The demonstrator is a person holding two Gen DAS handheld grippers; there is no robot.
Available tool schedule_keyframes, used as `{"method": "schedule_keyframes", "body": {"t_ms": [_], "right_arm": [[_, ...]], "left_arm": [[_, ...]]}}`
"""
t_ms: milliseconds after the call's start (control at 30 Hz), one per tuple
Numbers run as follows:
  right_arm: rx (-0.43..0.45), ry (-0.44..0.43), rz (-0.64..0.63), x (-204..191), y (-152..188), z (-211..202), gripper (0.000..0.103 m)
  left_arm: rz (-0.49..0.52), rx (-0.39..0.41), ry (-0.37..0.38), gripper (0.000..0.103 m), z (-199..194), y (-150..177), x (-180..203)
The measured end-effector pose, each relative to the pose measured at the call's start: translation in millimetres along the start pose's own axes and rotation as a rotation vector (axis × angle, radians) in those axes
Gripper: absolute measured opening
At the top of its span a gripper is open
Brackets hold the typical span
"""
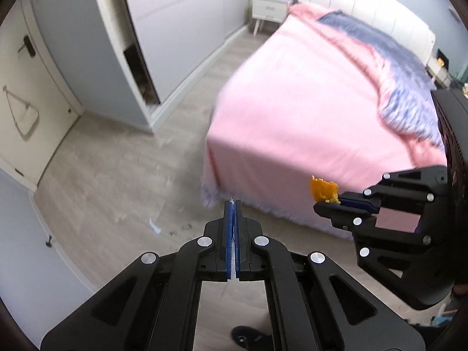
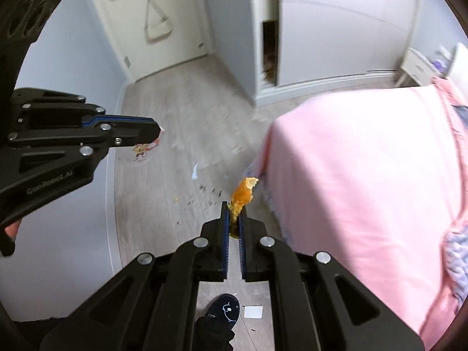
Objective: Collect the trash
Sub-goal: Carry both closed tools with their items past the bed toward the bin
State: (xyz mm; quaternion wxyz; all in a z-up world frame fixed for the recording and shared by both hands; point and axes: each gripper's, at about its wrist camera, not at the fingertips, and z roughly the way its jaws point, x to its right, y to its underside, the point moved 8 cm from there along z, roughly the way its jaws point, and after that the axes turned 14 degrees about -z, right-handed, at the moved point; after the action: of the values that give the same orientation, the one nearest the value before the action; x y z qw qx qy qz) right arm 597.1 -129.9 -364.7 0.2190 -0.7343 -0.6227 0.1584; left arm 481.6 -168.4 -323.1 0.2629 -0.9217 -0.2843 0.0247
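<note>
- Orange peel (image 2: 242, 193) is pinched between the jaws of the right gripper (image 2: 233, 215), sticking out past the fingertips, held in the air above the floor (image 2: 181, 108) near the corner of the bed (image 2: 365, 169).
- The left gripper (image 1: 232, 204) is seen with its jaws pressed nearly together; a thin whitish sliver shows at the tips, and a wrapper edge (image 2: 160, 131) appears at its tip in the right wrist view.
- A white paper scrap (image 2: 195, 172), dark crumbs (image 2: 209, 194) and a printed wrapper (image 2: 144, 148) are scattered on the floor ahead.
- A white square (image 2: 253, 311) lies beside a dark slipper (image 2: 223, 311) beneath the right gripper.
- The pink bedspread hangs close on the right side.
- Open floor runs forward to the door (image 2: 152, 23) and the wardrobe (image 2: 336, 29), whose panel is seen slid partly open.
</note>
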Motion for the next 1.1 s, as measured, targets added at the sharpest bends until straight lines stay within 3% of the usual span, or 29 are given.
{"method": "schedule_keyframes", "body": {"t_ms": [167, 433, 667, 833, 1100], "right_arm": [[0.022, 0.104, 0.063, 37.8, -3.9, -71.2, 0.007], [-0.013, 0.355, 0.294, 103.1, 39.5, -144.9, 0.007], [-0.073, 0.577, 0.665, 133.5, 112.3, -205.3, 0.007], [-0.109, 0.775, 0.932, 124.5, 193.5, -264.4, 0.007], [-0.152, 1.027, 1.301, 81.4, 329.7, -357.2, 0.007]], "left_arm": [[0.068, 0.046, 0.067, 0.000, -41.9, -34.7, 62.1], [0.370, 0.039, 0.264, 0.000, -50.2, -52.3, 187.0], [0.782, 0.027, 0.519, 0.000, -60.1, -28.0, 305.4], [1.068, 0.020, 0.716, 0.000, -90.1, 31.7, 400.8], [1.348, -0.049, 0.947, 0.000, -167.1, 174.7, 505.2]]}}
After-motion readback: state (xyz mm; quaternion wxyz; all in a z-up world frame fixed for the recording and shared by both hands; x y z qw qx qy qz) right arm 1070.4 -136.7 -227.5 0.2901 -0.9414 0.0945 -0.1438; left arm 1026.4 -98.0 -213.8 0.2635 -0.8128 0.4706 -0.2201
